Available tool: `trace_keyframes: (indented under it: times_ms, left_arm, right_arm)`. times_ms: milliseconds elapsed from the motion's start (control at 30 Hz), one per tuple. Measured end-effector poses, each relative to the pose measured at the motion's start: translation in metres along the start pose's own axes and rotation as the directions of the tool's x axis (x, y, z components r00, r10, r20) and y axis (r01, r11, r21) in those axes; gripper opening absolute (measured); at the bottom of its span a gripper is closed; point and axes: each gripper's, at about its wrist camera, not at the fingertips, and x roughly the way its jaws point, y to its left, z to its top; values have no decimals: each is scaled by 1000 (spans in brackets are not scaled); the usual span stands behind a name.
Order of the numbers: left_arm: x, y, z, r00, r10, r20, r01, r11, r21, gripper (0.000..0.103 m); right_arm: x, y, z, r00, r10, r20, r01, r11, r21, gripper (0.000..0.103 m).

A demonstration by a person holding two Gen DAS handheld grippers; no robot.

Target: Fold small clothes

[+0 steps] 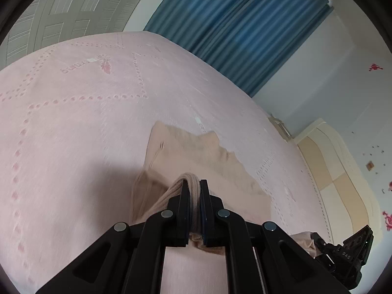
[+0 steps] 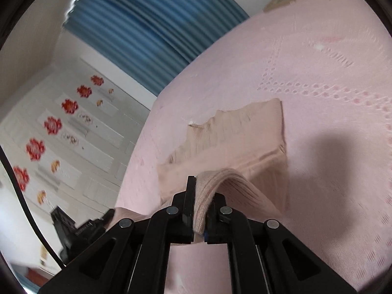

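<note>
A small beige ribbed knit garment [image 1: 196,156] lies on the pink bedspread [image 1: 73,122], its near edge lifted. My left gripper [image 1: 194,188] is shut on one near corner of the garment. My right gripper [image 2: 203,191] is shut on the other near corner; the garment [image 2: 232,132] stretches away from it, its far part flat on the bedspread [image 2: 318,73]. The right gripper also shows at the lower right of the left wrist view [image 1: 343,250], and the left gripper at the lower left of the right wrist view [image 2: 73,227].
Blue curtains [image 1: 245,24] hang beyond the bed's far side. A cream headboard [image 1: 330,171] borders the bed. A white wall with red flower stickers [image 2: 52,125] stands beside the bed. A small tan object [image 2: 281,0] lies near the bed's far corner.
</note>
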Motion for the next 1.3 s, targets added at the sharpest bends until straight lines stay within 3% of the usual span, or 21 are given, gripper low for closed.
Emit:
trace_keyframes:
  times_ms: [267,500,567,633,700,900,1133,1300]
  left_arm:
    - [86,-11,41,998,57,-18,-56,998,15,7]
    - [140,-14,59,994,90,-57,-89,996,23,7]
    - [149,-11,61,996,68,-63,-67,998,15,8]
    - [157,-8,62,996,55,-73,-56,998,-1,14]
    - [165,-7,61,993,61,-99,-60,998,11,44]
    - [167,-3,56,991,90,-96,-85,995,50,61]
    - [165,-1,49,985,148,-87,-138,984,117,62]
    - [155,-5,37,979,190,-68,-177,971,163,62]
  right_arm:
    - [77,-9,70,1000,-25,-5,25,999,24,5]
    - [133,-27,103,995,-96,-36,97,995,18,5]
    - [143,-34,105,993,-111,-37,112,994,15,5]
    - [150,-43,103,992,-123,-35,124,992,19,6]
    - [158,-47,102,989,-141,-54,140,990,-17,10]
    - [160,-44,97,985,-165,-42,158,978,-134,32]
    - [161,-54,88,974,-212,-78,198,968,-156,33]
    - [149,-49,72,941,-337,-22,319,911,-262,33]
